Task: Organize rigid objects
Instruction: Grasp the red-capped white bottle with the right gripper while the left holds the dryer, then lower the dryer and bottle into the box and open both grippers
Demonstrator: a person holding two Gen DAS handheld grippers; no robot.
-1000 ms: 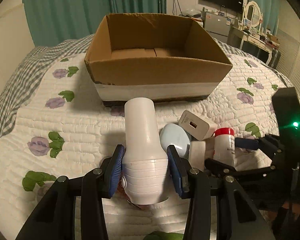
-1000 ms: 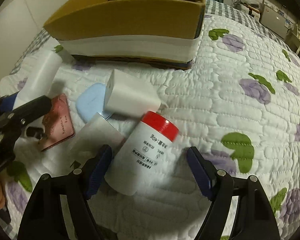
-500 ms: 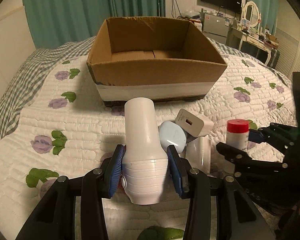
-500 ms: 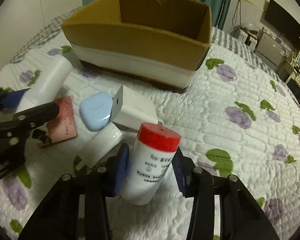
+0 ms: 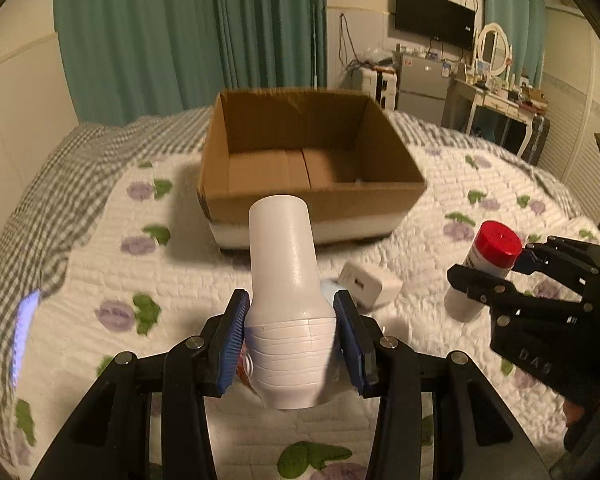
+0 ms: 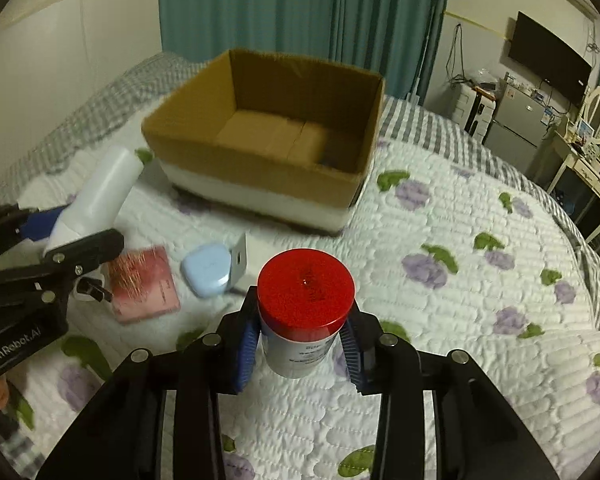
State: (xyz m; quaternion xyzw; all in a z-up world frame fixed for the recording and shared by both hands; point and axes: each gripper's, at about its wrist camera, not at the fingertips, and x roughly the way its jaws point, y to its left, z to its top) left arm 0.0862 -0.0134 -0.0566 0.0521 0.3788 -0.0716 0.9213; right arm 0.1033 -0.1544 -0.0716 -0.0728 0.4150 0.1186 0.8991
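My left gripper (image 5: 290, 334) is shut on a white plastic bottle (image 5: 286, 280) and holds it above the quilt, pointing at the open cardboard box (image 5: 315, 196). My right gripper (image 6: 300, 346) is shut on a white jar with a red lid (image 6: 305, 294), lifted off the bed; the jar also shows in the left wrist view (image 5: 485, 264). The box (image 6: 260, 168) holds nothing that I can see. A white charger block (image 5: 365, 286), a light blue case (image 6: 207, 268) and a pink card-like packet (image 6: 146, 284) lie on the quilt in front of the box.
The bed has a white quilt with purple flowers (image 6: 459, 280) and a grey checked cover (image 5: 40, 200) at its left edge. Teal curtains (image 5: 180, 32) hang behind. A small fridge (image 6: 515, 120), a dresser with a mirror (image 6: 591, 120) and a wall screen stand at the right.
My right gripper closed on the red-lidded jar, stood it upright and lifted it off the quilt. My left gripper rose with the white bottle, so the box's inside now shows.
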